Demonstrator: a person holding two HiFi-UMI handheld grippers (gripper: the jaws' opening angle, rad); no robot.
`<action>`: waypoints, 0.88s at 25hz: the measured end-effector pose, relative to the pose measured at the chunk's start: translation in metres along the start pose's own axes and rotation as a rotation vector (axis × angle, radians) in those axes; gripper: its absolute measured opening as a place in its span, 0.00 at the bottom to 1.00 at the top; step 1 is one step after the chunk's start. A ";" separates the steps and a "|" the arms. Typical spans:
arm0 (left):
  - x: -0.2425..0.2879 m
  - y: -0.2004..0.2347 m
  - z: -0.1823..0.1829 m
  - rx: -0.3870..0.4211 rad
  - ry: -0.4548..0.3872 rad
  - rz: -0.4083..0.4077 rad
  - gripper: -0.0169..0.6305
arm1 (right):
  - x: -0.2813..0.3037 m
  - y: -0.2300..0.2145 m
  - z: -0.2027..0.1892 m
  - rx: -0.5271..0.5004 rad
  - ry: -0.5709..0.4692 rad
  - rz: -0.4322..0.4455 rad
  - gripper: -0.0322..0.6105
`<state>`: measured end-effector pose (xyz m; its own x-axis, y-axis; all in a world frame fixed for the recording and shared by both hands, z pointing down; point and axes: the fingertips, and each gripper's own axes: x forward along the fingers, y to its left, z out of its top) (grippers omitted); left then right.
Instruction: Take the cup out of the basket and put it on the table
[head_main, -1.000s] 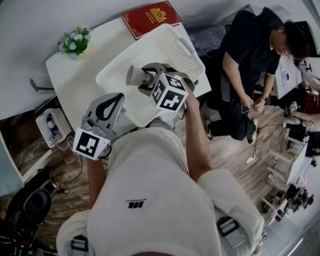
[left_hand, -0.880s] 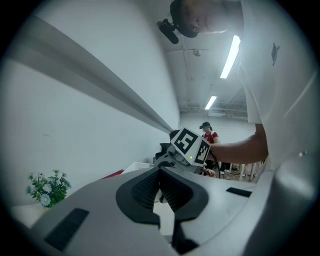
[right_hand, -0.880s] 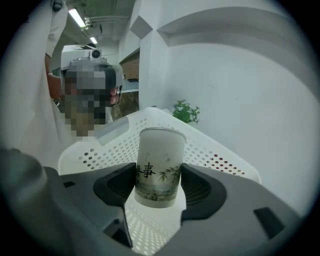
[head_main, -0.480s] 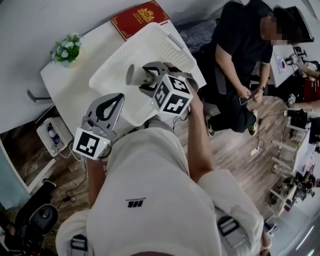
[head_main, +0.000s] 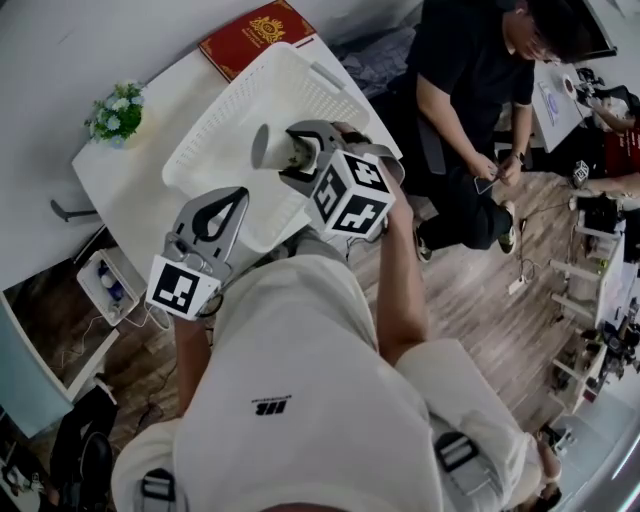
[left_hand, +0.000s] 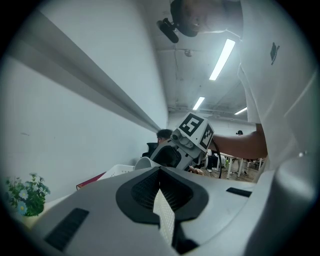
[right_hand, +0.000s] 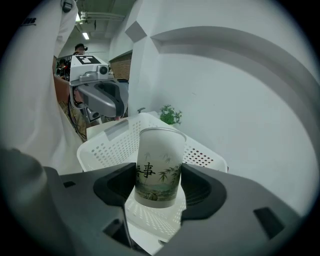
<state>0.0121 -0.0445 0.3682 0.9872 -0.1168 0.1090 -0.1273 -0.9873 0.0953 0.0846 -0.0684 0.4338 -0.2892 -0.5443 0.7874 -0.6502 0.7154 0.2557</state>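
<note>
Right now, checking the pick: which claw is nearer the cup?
Right. The right claw grips the cup above the basket; the left claw, shut and empty, sits apart from the cup, nearer the person's body.

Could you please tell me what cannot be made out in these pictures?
Head view: part of the white perforated plastic basket's floor, behind the right gripper and its printed paper cup.
Head view: the gold print on the red book, too small to read.
Left gripper view: the white table, mostly behind the shut left gripper's own body.
</note>
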 end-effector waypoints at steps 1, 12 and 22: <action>0.002 -0.001 0.000 0.001 0.002 -0.007 0.04 | -0.003 -0.001 -0.001 0.002 -0.001 -0.007 0.50; 0.027 -0.018 0.004 0.014 0.009 -0.078 0.04 | -0.037 -0.016 -0.015 0.020 0.010 -0.076 0.50; 0.050 -0.025 0.000 0.015 0.017 -0.141 0.04 | -0.050 -0.023 -0.037 0.059 0.033 -0.111 0.50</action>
<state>0.0650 -0.0256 0.3708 0.9934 0.0246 0.1120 0.0138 -0.9953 0.0962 0.1406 -0.0416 0.4092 -0.1909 -0.6032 0.7744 -0.7173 0.6242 0.3095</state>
